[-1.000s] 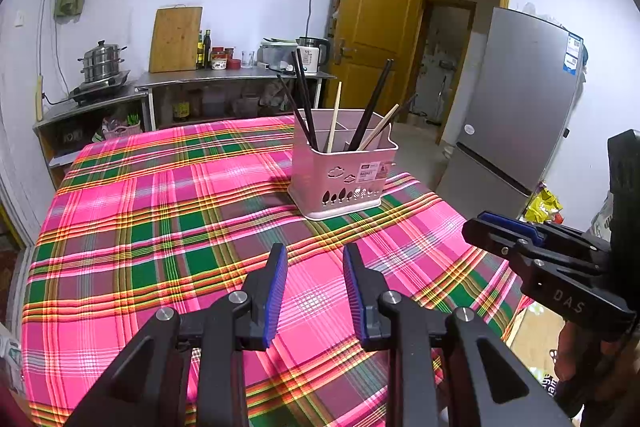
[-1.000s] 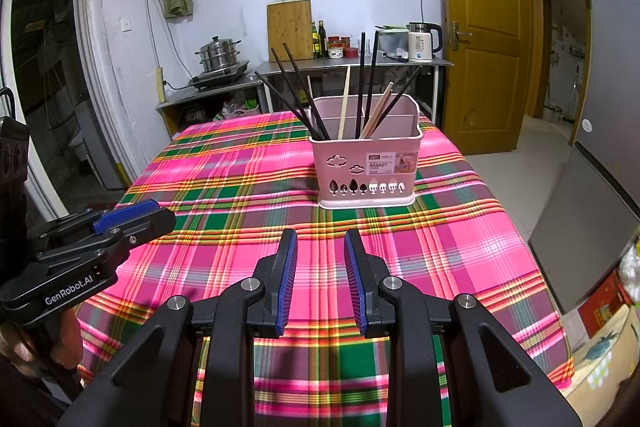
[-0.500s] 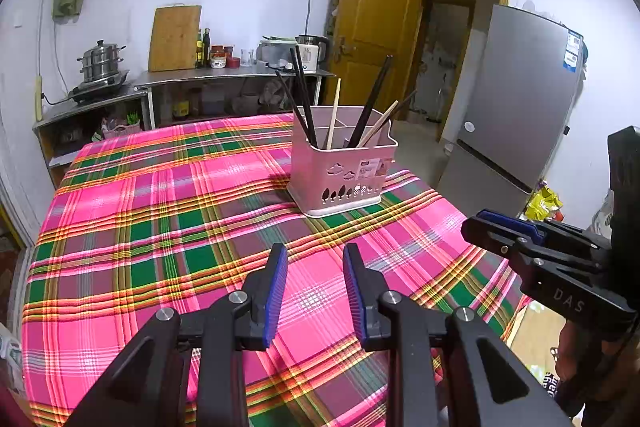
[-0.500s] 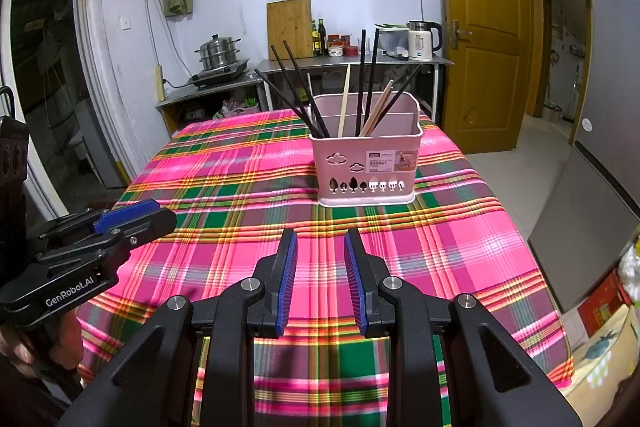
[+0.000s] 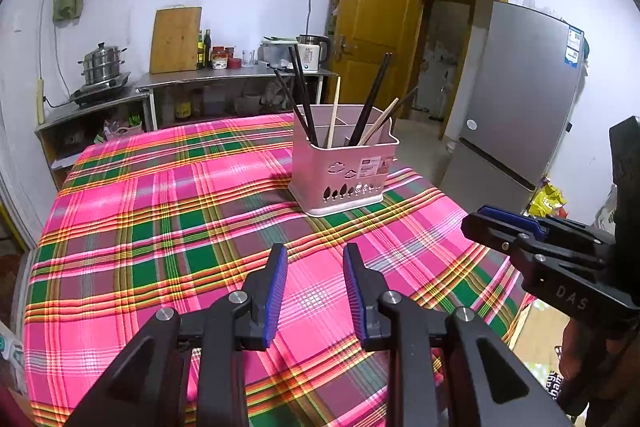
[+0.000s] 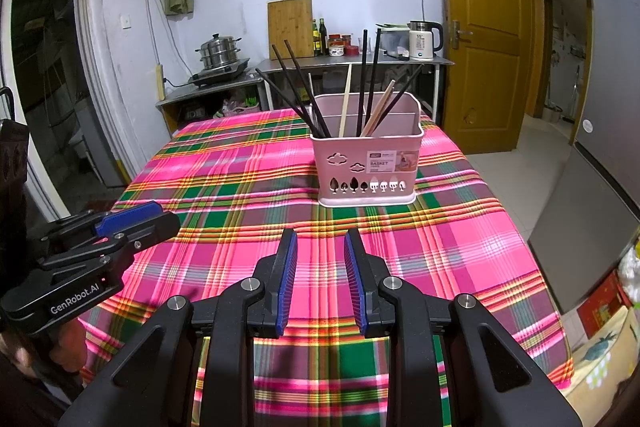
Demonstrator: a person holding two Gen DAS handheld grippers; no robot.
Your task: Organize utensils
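Observation:
A pink plastic utensil basket (image 5: 344, 173) (image 6: 368, 163) stands on the far right part of a table under a pink and green plaid cloth (image 5: 168, 227) (image 6: 240, 179). Several black chopsticks (image 6: 366, 75) and pale wooden chopsticks (image 6: 345, 107) lean upright in its compartments. My left gripper (image 5: 315, 255) hovers over the near edge of the cloth, open, nothing between its blue pads. My right gripper (image 6: 320, 241) is open and empty too, well short of the basket. Each gripper shows at the edge of the other's view: the right gripper (image 5: 476, 221) and the left gripper (image 6: 164, 217).
A metal counter (image 6: 352, 61) at the back wall carries a cutting board (image 6: 290, 27), bottles, jars and a kettle (image 6: 424, 41); a steamer pot (image 6: 220, 53) sits on a stove to its left. A grey fridge (image 5: 516, 123) and a wooden door (image 6: 478, 27) are on the right.

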